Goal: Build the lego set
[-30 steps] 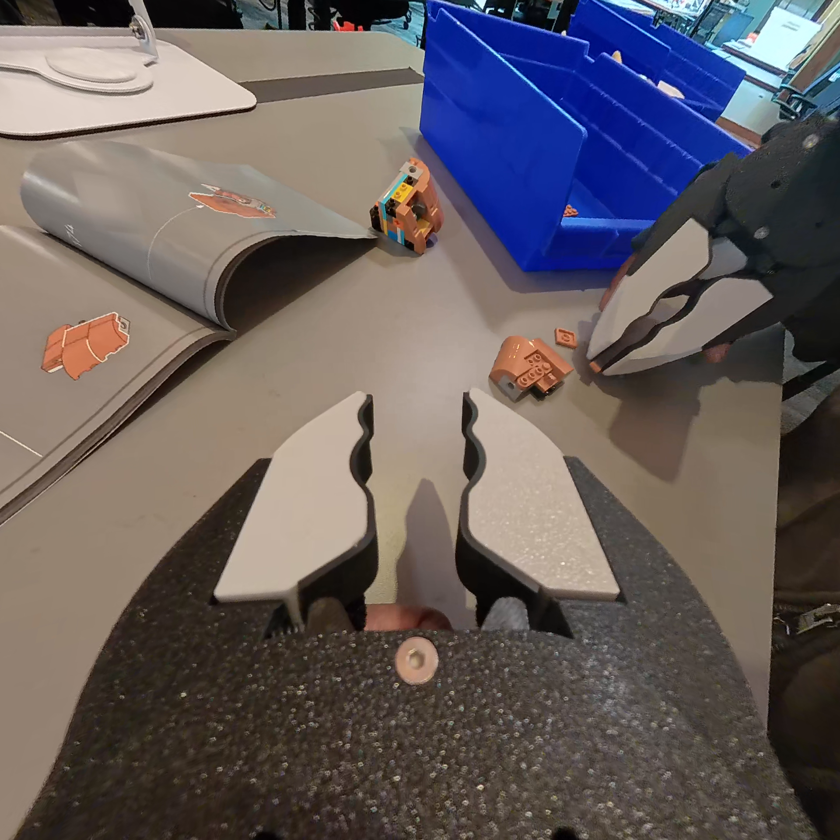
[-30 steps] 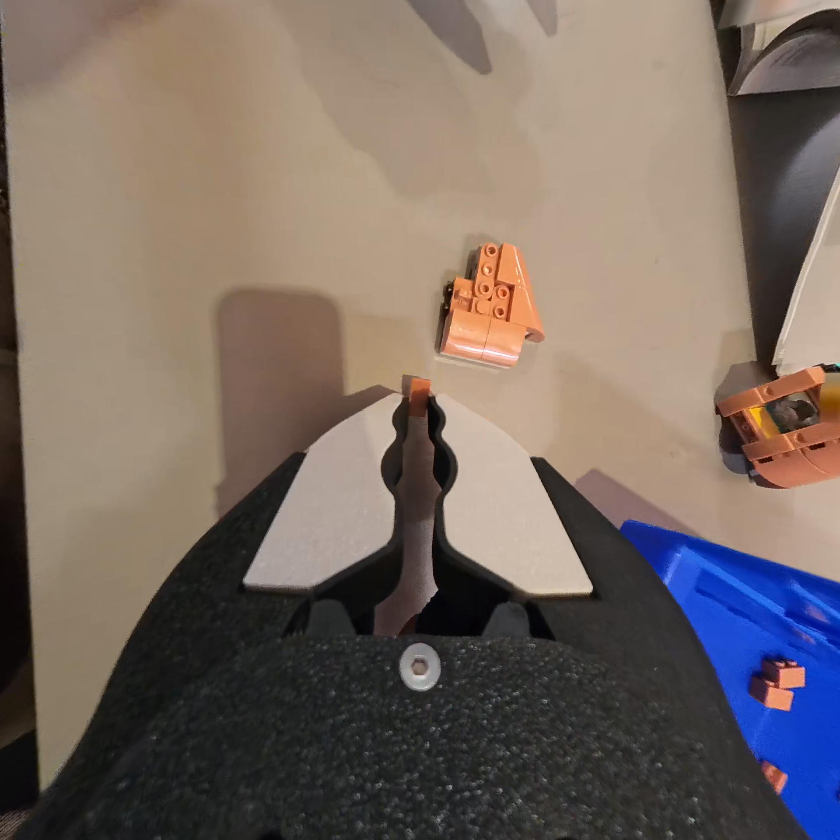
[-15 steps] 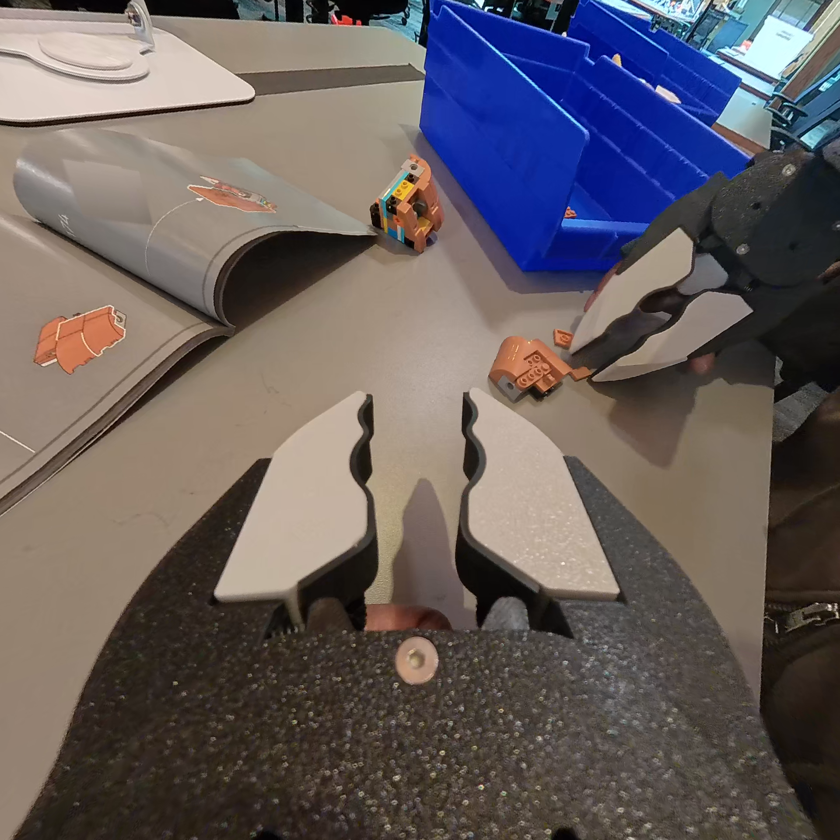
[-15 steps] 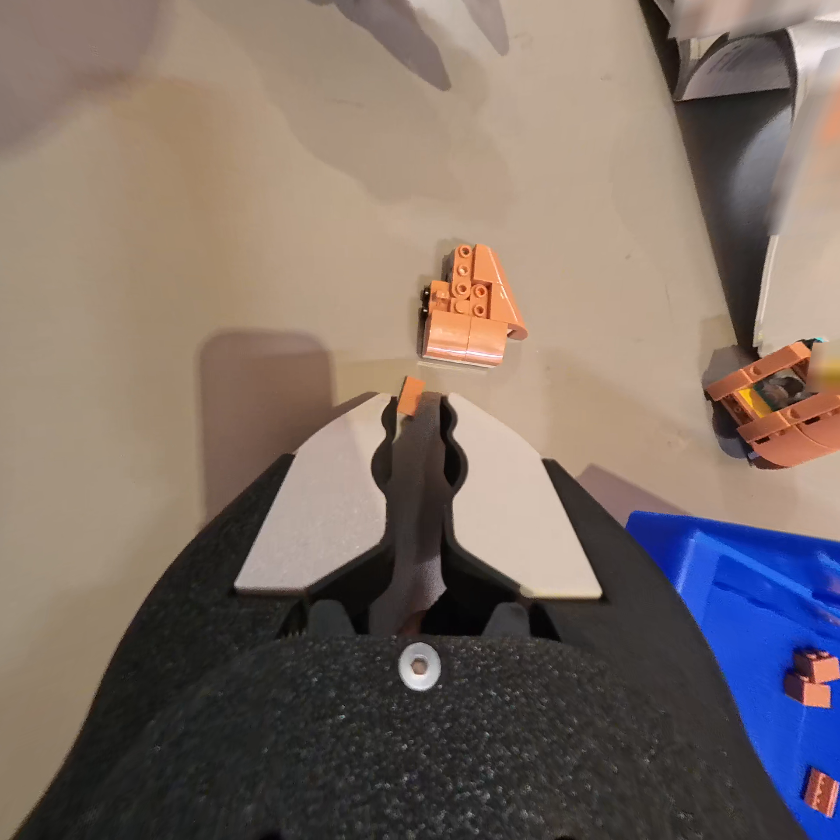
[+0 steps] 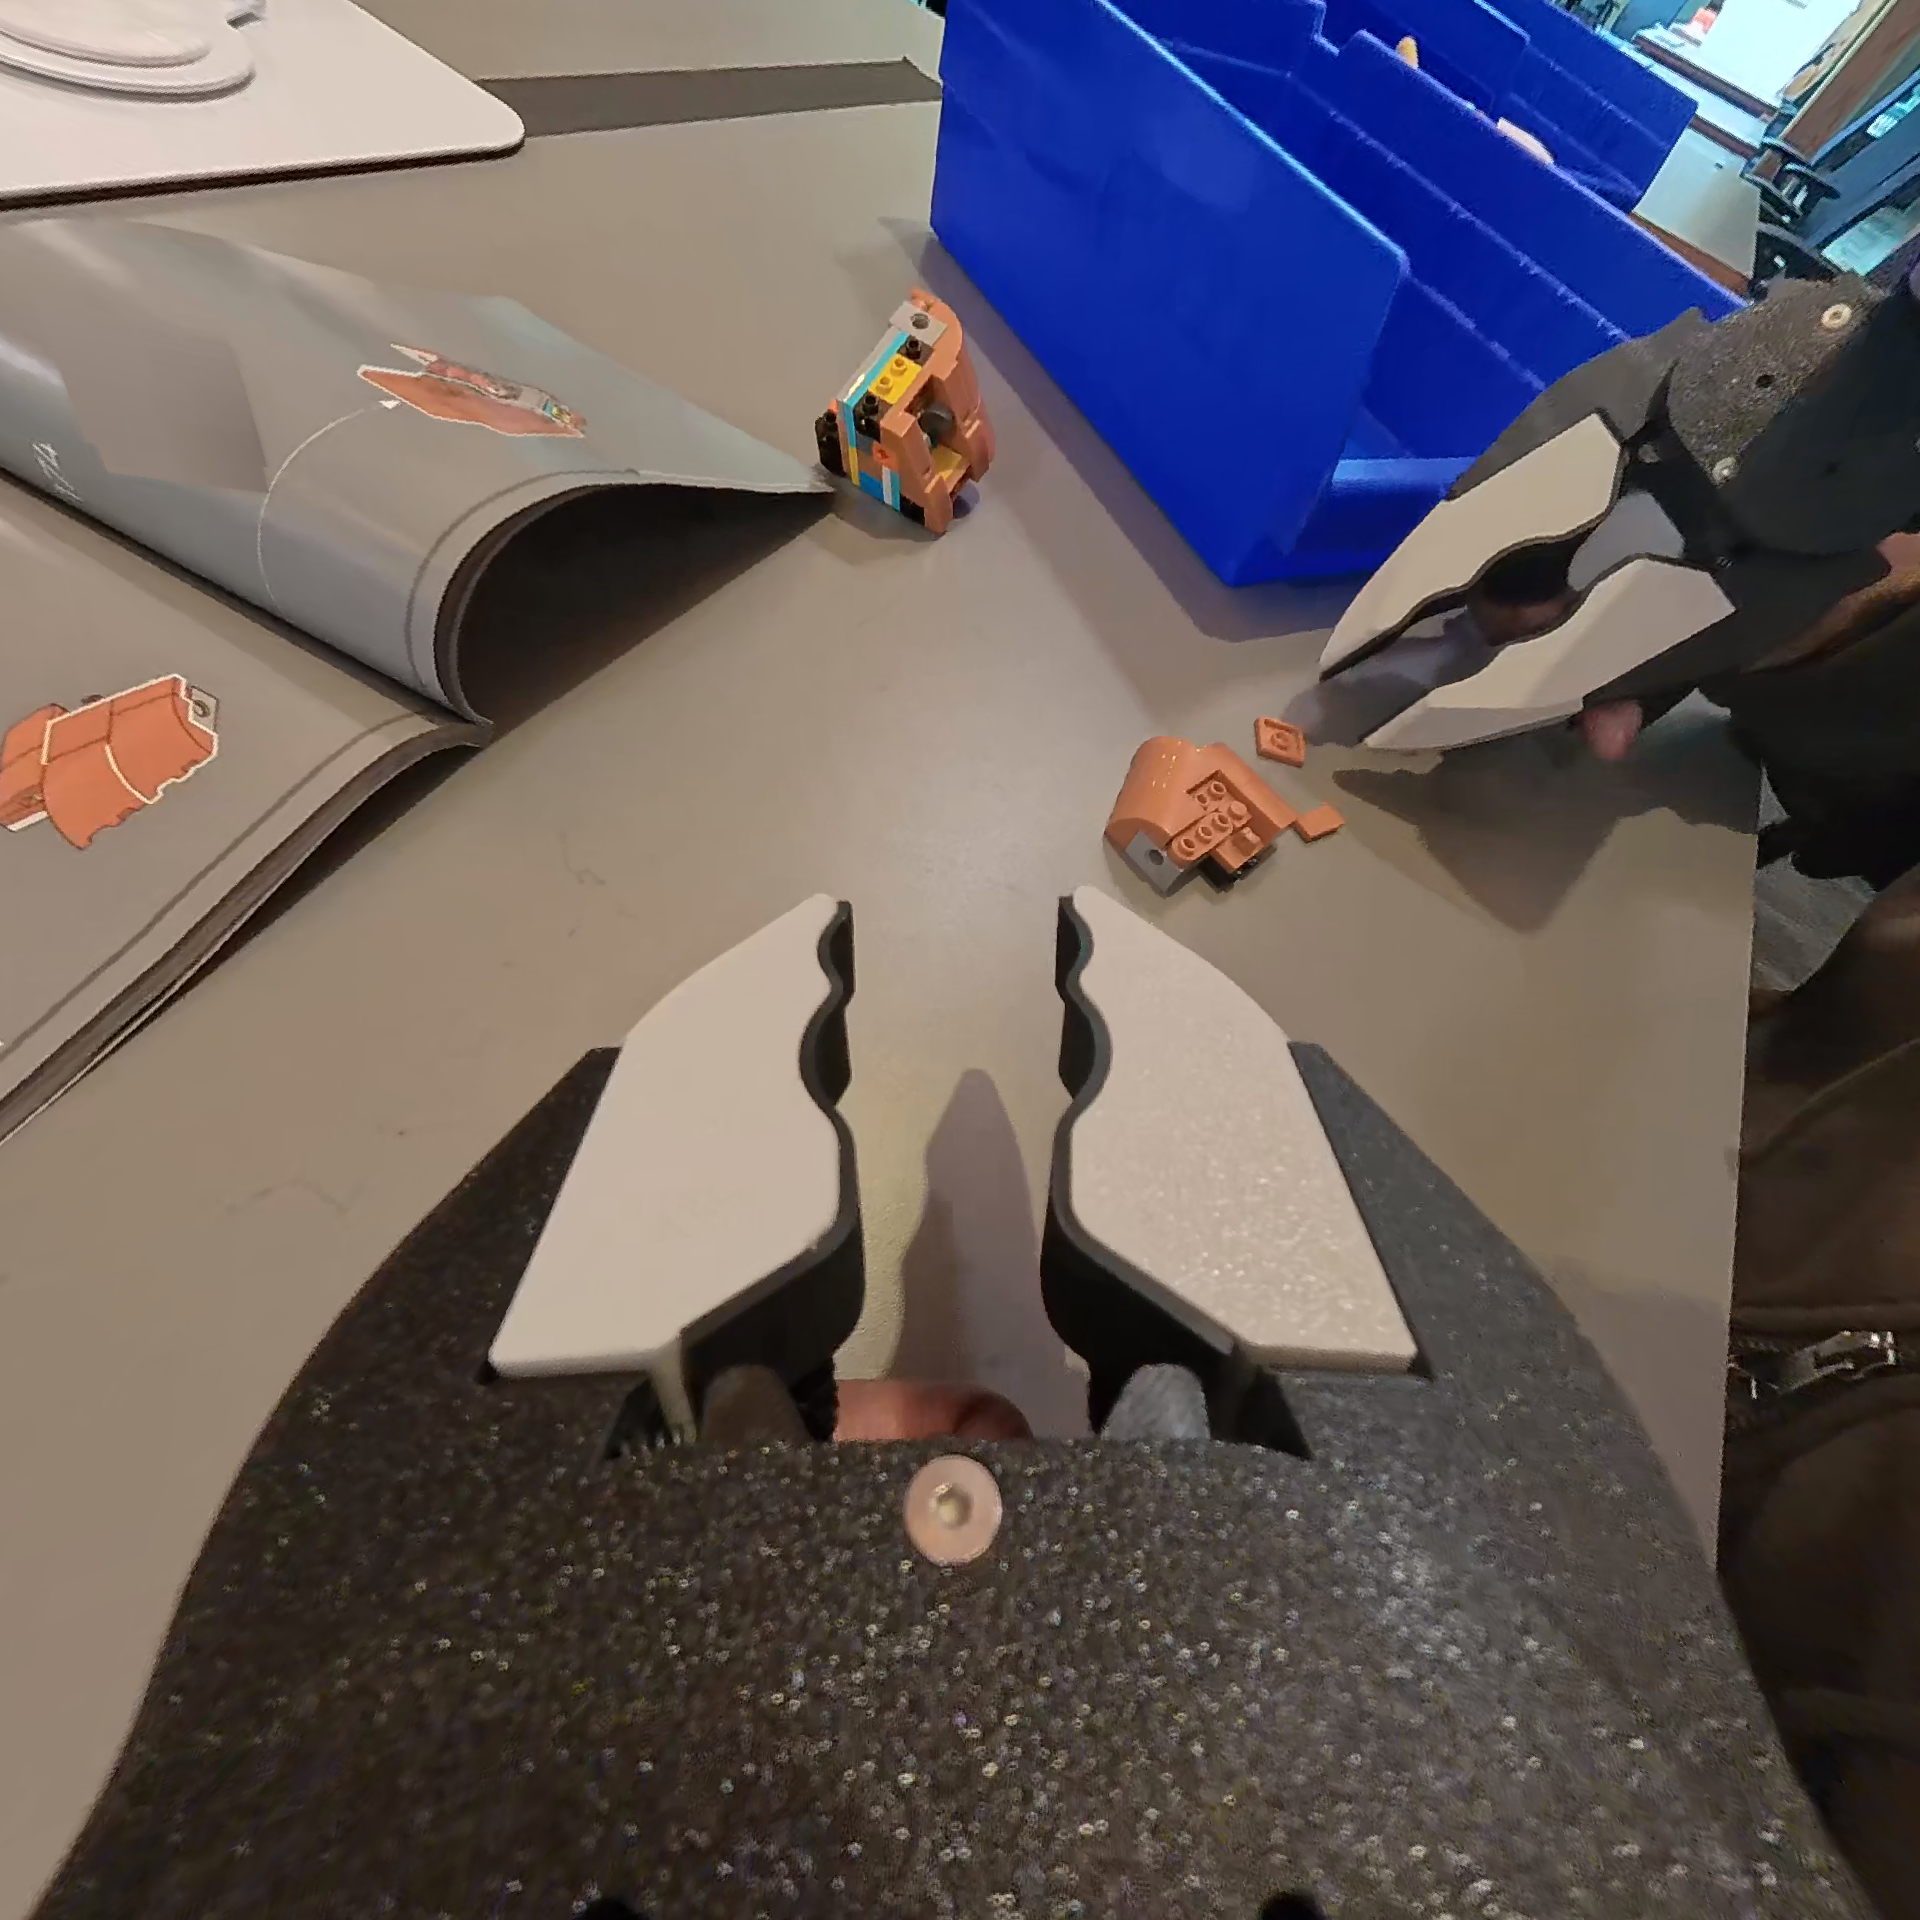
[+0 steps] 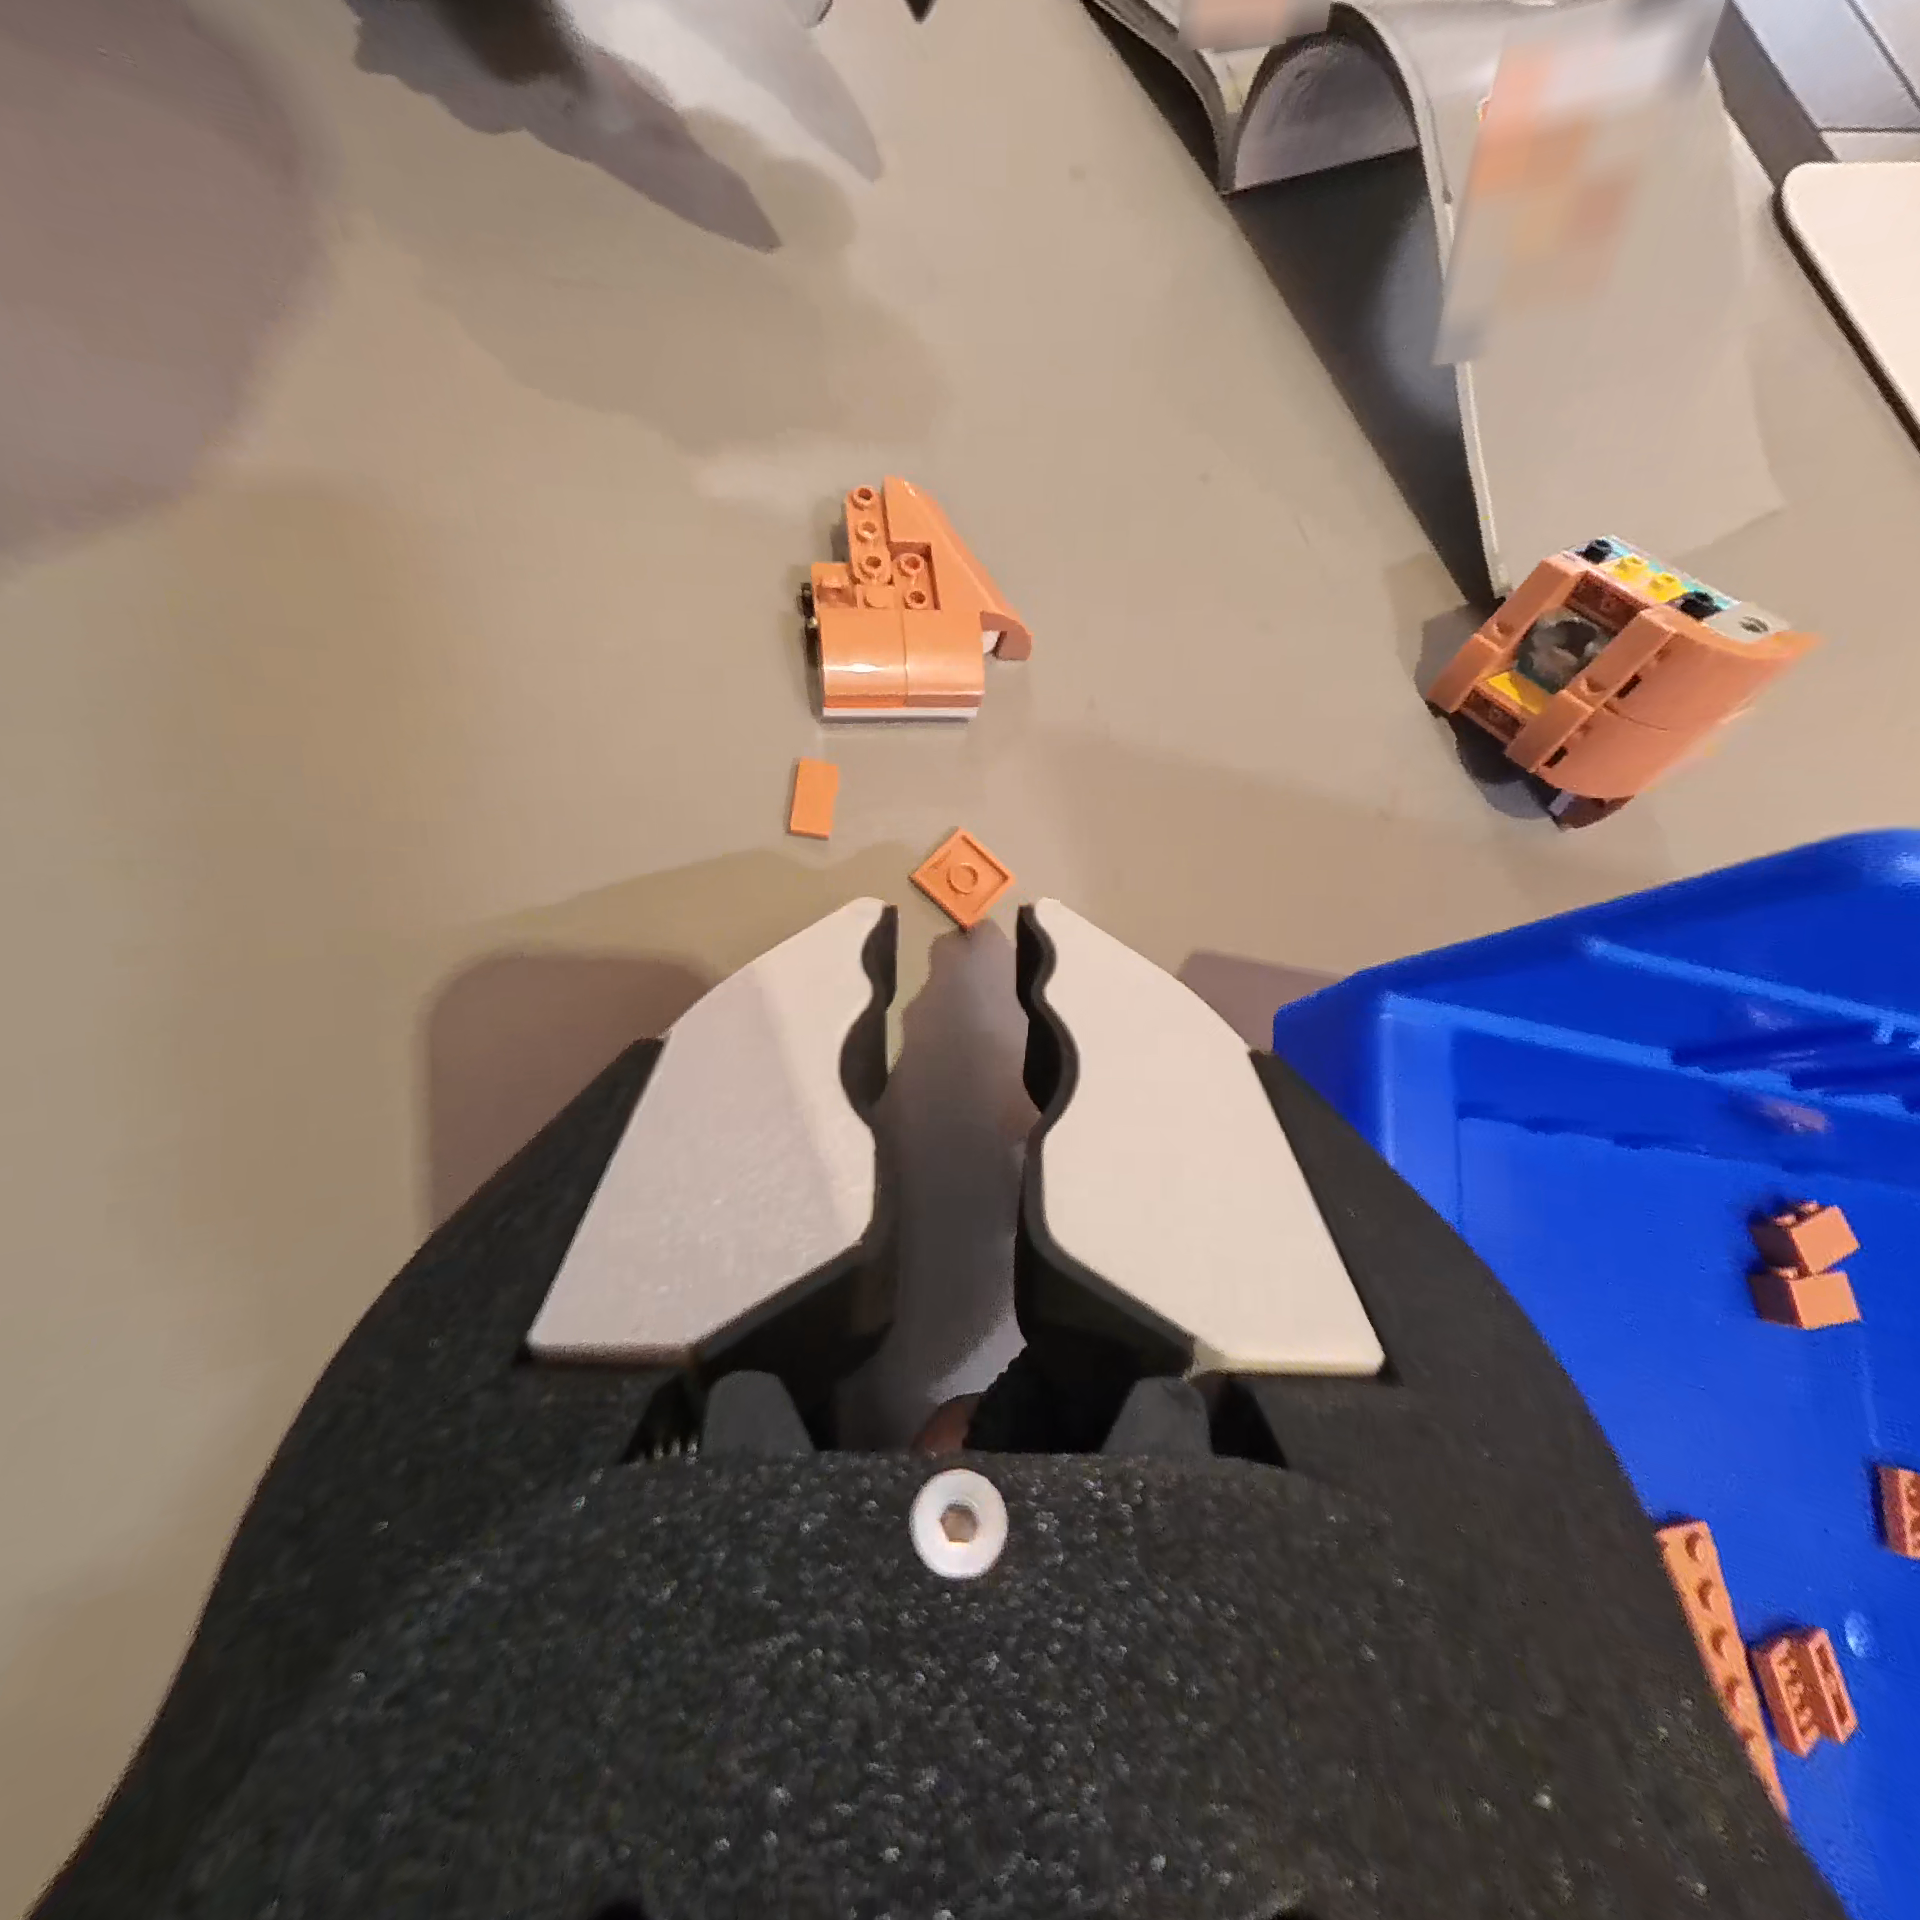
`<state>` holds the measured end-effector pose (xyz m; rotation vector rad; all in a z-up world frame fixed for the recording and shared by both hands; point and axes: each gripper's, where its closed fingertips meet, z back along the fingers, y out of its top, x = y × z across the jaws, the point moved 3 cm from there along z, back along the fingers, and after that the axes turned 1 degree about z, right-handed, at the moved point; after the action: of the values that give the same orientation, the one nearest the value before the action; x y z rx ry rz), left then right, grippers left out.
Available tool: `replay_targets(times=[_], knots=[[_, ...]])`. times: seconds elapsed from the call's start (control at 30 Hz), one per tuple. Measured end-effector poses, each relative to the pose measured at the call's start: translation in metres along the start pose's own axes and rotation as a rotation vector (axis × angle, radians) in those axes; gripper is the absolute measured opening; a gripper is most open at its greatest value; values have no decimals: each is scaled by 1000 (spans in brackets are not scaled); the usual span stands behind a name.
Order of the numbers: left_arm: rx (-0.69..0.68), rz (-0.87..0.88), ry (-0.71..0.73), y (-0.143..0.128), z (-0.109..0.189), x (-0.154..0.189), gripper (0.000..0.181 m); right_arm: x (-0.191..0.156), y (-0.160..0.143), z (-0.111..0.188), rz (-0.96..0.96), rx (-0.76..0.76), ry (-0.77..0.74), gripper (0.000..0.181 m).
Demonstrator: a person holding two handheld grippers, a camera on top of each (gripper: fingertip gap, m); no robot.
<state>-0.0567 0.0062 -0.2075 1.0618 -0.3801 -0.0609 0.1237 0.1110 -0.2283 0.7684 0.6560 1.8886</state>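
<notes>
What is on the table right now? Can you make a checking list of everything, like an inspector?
Surface: grey table, flat.
Job's things: small orange build; smooth tile and square plate lying loose beside it; bigger colourful build by the open instruction booklet.
Clutter: blue bin holding spare bricks.
Grippers: left claw open, empty; right claw open, empty, just behind the square plate.
Cables: nothing seen.
Surroundings: white mat, more blue bins.
</notes>
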Motion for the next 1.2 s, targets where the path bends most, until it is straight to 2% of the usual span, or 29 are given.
replay_targets(times=[0.2,0.43,0.63,0.83,1.03,1.1,1.2], knots=[[-15,20,-8,-1,-1,-1,37,10,-5,1,41,7,-24,22],[-18,29,-28,0,-4,-1,37,38,-15,3,74,-31,-36,22],[-23,-13,-98,3,-9,8,38,37,-10,1,112,-24,17,22],[-79,-155,-165,8,-20,23,39,26,-5,-7,197,-19,67,22],[-144,-408,-236,33,-30,39,41,25,-8,-10,281,-6,113,22],[-151,-490,-290,40,-39,43,43,27,-6,-10,277,11,142,23],[-153,-546,-452,37,-55,53,48,27,1,-7,260,60,196,24]])
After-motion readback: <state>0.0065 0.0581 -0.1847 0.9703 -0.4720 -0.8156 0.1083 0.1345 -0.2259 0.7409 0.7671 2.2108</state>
